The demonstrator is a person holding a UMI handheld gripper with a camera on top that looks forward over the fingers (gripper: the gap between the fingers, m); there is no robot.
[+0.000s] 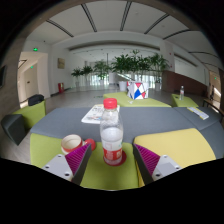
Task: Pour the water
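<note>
I've got the water bottle (112, 132) upright between the pads (146, 158) of my tongs (112, 160) — whether they're gripping it or merely around it, I cannot tell. A small cup (72, 142) sits just left on the yellow-green tabletop (185, 145).

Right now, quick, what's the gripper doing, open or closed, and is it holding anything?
Gripper: open; the water bottle stands on the table between its fingers, with gaps at both sides, not gripped.
</note>
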